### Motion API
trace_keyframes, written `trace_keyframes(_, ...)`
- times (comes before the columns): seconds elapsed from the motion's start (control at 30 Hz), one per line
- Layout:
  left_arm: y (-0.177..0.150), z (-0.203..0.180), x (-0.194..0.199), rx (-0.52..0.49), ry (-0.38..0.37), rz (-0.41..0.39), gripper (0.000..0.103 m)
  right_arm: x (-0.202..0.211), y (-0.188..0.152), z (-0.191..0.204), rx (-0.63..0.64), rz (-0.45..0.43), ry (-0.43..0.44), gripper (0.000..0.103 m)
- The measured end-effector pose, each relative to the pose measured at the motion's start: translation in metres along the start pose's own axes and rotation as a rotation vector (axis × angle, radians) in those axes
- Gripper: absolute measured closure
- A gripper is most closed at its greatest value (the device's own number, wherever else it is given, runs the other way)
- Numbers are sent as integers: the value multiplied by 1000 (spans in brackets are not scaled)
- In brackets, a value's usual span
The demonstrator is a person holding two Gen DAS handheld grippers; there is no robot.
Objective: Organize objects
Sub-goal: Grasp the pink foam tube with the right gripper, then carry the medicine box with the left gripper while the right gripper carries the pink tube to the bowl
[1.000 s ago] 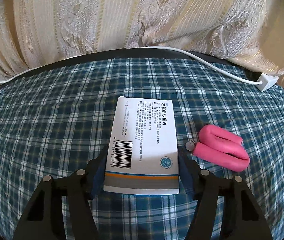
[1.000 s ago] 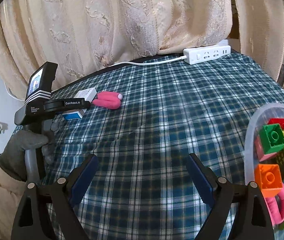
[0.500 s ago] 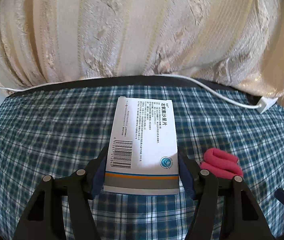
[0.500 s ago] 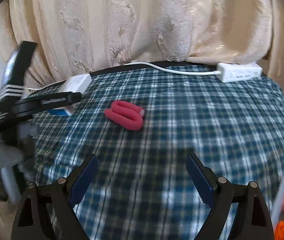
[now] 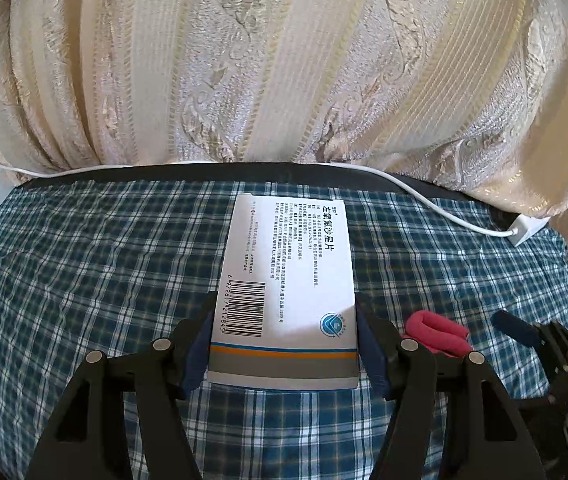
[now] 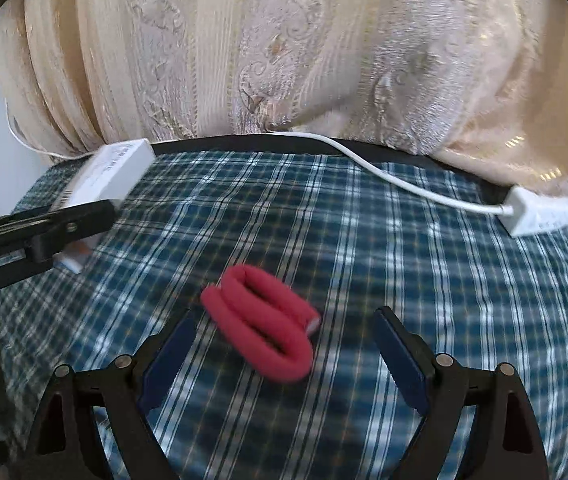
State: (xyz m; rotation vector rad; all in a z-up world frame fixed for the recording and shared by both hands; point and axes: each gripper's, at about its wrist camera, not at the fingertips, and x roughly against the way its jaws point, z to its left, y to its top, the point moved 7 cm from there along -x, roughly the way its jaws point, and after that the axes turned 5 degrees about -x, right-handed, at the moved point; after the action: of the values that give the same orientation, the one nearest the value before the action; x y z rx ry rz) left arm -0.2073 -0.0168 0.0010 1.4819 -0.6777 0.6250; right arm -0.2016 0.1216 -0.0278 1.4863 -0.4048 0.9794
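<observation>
Between the left gripper's [image 5: 284,344] fingers: white medicine box [image 5: 288,280], clamped | ahead of right gripper [image 6: 281,354]: pink foam roll [image 6: 259,326] on checked cloth [image 6: 364,260] | right gripper wide apart

The left gripper [image 5: 284,344] is held level and low above the table, its blue-padded fingers [image 5: 197,350] pressed inward on both sides. The right gripper [image 6: 284,354] is held spread wide, nothing touched by its pads [image 6: 402,362].

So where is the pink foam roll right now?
The pink foam roll lies on the plaid cloth between the open right gripper fingers, right of the medicine box held by the left gripper.
</observation>
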Motion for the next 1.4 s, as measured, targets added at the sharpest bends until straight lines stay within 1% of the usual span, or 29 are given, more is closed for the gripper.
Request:
trace_keyframes(0.17, -1, 2, -3, 6, 3, 13, 38, -12, 3, 4, 19, 26, 23, 11)
trace_keyframes(0.23, -2, 1, -5, 7, 4, 18, 38, -15, 0, 11, 40, 44, 49, 11)
trace_keyframes(0.37, -2, 2, -6, 7, 3, 18, 38, -17, -11, 23, 84, 75, 74, 11)
trace_keyframes(0.43, -2, 2, -7, 10, 3, 18, 38, -15, -17, 29, 108, 79, 74, 11)
trace_keyframes(0.6, -2, 3, -7, 18, -1, 21, 38, -6, -26, 40, 125, 102, 130, 11)
trace_keyframes(0.73, -2, 3, -6, 18, -1, 20, 38, -9, -23, 40, 130, 97, 94, 12)
trace_keyframes(0.83, -2, 2, -4, 16, -2, 19, 38, -17, -15, 36, 134, 85, 24, 18)
trace_keyframes(0.97, -3, 2, -6, 15, 0, 26, 38, -20, -7, 36, 116, 81, 15, 28)
trace_keyframes(1.07, -2, 1, -7, 14, -2, 28, 38, -19, -4, 36, 113, 75, 15, 38)
trace_keyframes(1.1, -3, 1, -6, 13, -2, 27, 38, -19, -4, 37, 115, 75, 16, 43)
trace_keyframes(1.13, -3, 2, -7, 14, -3, 27, 38, -17, -5, 37, 118, 76, 18, 47)
trace_keyframes(1.4, -1, -4, 1, 3, -19, 9, 38, -5, -17, 35, 95, 88, 23, 49)
